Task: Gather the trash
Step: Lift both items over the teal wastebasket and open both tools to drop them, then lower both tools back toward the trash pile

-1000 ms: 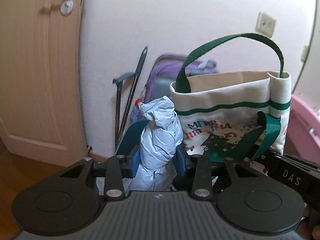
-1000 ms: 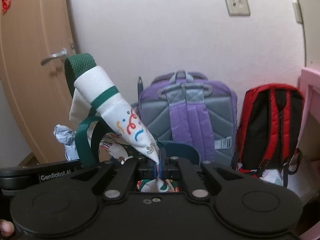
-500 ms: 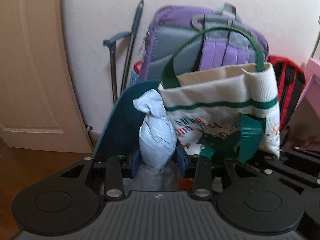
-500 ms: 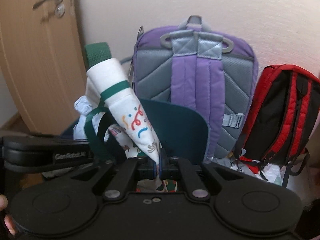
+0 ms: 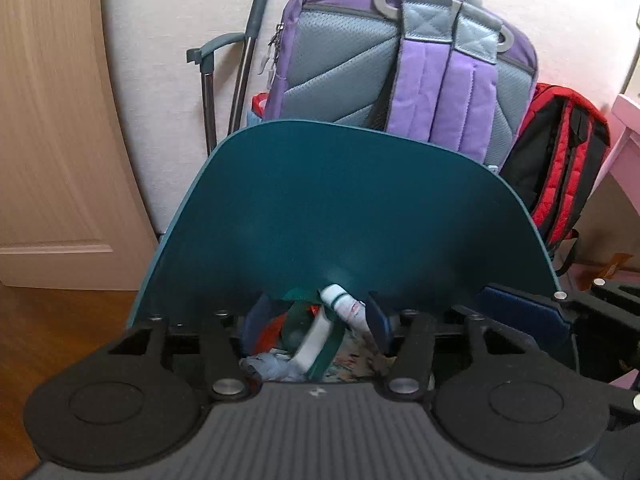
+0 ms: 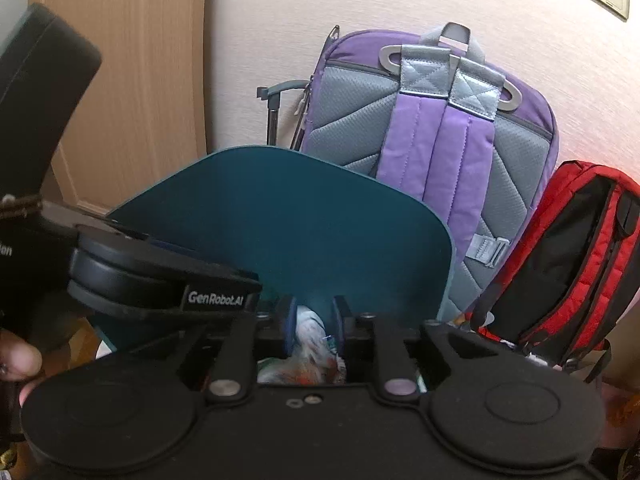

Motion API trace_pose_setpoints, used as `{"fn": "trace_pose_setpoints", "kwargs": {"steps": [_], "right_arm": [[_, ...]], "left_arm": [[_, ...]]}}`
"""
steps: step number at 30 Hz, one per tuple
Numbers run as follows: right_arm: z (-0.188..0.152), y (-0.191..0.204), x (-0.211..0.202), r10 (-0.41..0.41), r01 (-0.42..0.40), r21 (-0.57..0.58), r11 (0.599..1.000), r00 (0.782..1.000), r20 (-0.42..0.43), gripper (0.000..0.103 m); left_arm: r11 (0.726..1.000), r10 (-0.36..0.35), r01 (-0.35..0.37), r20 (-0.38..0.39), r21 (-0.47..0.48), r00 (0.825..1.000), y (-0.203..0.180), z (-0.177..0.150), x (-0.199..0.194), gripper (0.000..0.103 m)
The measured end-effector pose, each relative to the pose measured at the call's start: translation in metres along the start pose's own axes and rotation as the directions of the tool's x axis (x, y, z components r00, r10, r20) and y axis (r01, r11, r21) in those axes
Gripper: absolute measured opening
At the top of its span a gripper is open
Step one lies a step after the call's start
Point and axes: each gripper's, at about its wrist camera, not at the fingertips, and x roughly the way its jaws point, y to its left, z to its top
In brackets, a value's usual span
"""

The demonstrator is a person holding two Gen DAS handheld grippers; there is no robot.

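Tote bag point(image 5: 320, 336) collapsed in teal bin point(image 5: 348, 208), handle end up.

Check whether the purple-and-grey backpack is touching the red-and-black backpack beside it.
Cannot tell. In the right wrist view the purple-and-grey backpack and red-and-black backpack overlap at their edges, but overlap alone shows neither contact nor a gap.

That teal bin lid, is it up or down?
Up: the teal lid stands raised behind both claws, with the tote and trash visible below.

We see a big teal bin point(image 5: 344, 216) with its lid standing up. Inside lie a white cloth bag point(image 5: 344, 312) with green straps and a crumpled blue-gray trash bag point(image 5: 272, 366).
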Motion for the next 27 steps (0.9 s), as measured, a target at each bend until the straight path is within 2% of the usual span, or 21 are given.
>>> {"fn": "trace_pose_setpoints", "kwargs": {"steps": [7,13,27], "right_arm": [[-0.004,-0.005,-0.027,0.006,-0.006,0.02,1.0,1.0,0.014,0.025],[-0.008,-0.003,-0.068,-0.009,0.008,0.016,1.0,0.999,0.043,0.026],[-0.034,0.005,-0.16,0.03,-0.035,0.044,0.998,0.993,0.113,0.03]], "left_arm": [[1.0,0.006,-0.007,0.028,0.011,1.0,-0.008,-0.006,-0.031,0.061],[1.0,0.003,-0.005,0.075,0.024,0.997,-0.015,-0.013,-0.078,0.061],[0.999,-0.027,0.021,0.109,0.049,0.994,-0.022,-0.065,-0.167,0.061]]}}
